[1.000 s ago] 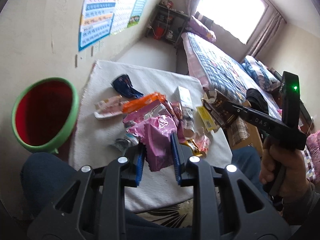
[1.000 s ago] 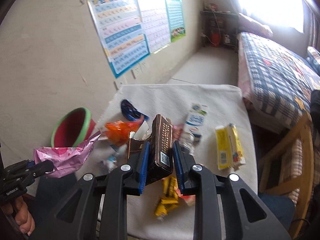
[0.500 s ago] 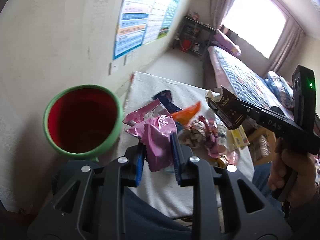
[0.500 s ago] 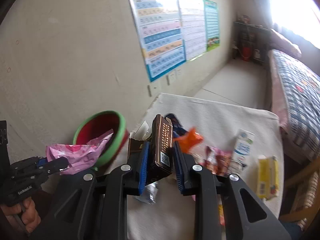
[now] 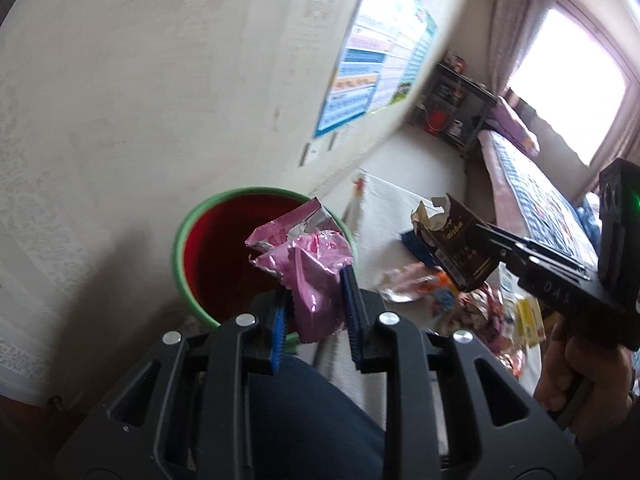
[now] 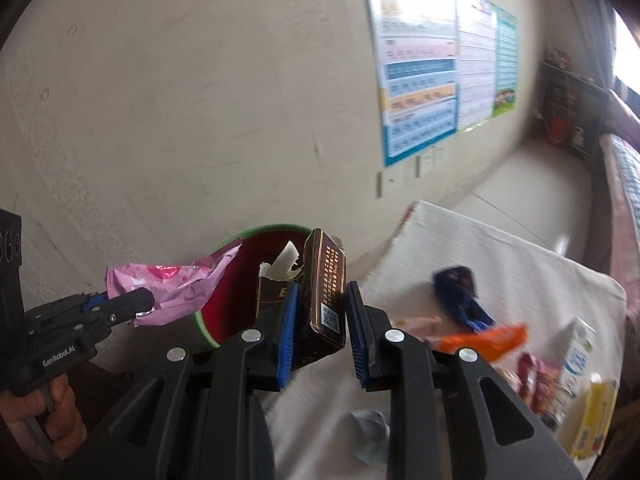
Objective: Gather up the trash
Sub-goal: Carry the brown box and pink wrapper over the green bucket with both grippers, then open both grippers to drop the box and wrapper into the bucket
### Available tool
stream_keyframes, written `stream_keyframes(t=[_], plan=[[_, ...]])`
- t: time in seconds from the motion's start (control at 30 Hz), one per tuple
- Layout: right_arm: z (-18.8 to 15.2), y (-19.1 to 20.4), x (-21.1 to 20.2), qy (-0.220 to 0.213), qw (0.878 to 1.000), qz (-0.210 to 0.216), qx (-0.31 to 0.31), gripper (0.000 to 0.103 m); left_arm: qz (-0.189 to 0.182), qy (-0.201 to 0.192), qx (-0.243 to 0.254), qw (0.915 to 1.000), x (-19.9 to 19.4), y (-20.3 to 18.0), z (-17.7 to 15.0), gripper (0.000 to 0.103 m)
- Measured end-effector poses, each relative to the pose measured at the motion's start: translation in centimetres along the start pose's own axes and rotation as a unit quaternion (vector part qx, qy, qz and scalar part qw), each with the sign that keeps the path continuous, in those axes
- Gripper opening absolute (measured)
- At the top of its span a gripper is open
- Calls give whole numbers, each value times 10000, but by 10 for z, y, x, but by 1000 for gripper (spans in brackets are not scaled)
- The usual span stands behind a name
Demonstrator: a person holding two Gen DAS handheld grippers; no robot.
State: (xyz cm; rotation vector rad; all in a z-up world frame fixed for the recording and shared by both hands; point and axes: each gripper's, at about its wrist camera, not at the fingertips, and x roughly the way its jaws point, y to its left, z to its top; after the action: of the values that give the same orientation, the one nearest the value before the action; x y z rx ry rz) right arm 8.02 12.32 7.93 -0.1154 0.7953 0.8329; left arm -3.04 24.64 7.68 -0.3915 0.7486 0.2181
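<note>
My left gripper is shut on a crumpled pink wrapper, held over the near rim of a red bin with a green rim. My right gripper is shut on a torn dark brown carton, held beside the bin at its table side. The right gripper with the carton also shows in the left wrist view, and the left gripper with the wrapper shows in the right wrist view.
A white-cloth table carries more trash: a blue wrapper, an orange wrapper, a white carton, a yellow pack. A wall with posters stands behind the bin. A bed is at the right.
Both grippers have swung left from the table toward the bin, each carrying its piece of trash. The pink wrapper now hangs over the bin's mouth.
</note>
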Motion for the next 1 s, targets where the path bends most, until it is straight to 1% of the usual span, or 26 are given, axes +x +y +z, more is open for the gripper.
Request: stream_keyframes(t=[0.2,0.33,0.57,0.73,0.77,0.8,0.83,0.9,0.97,1.0], plan=[[14,23,39,133,9996,123,-230,24,82,-11,-263,9996,8,29,11,24],[19,34,61,290,9990,168,-295,24,102,-6,-322,9994,15,41,13,24],[20,44,93,497,9978,145,-410,24,90,137,-395,9991,31,56,14,24],[18,48,112,641,9968,156,-454,24,17,230,-427,9988,41,58,15,24],[17,49,115,682,9964,166,-480,25,15,258,-444,9987,43,58,16,26],[18,50,120,731,9959,185,-506,27,25,274,-456,9986,45,60,16,34],[18,52,125,800,9951,201,-544,27,33,283,-480,9984,46,61,16,41],[16,54,128,804,9950,133,-577,55,-26,212,-519,9984,43,63,15,62],[13,55,126,760,9949,77,-663,60,10,155,-510,9986,40,64,14,71],[11,55,125,742,9947,10,-718,64,24,141,-511,9986,39,65,13,74]])
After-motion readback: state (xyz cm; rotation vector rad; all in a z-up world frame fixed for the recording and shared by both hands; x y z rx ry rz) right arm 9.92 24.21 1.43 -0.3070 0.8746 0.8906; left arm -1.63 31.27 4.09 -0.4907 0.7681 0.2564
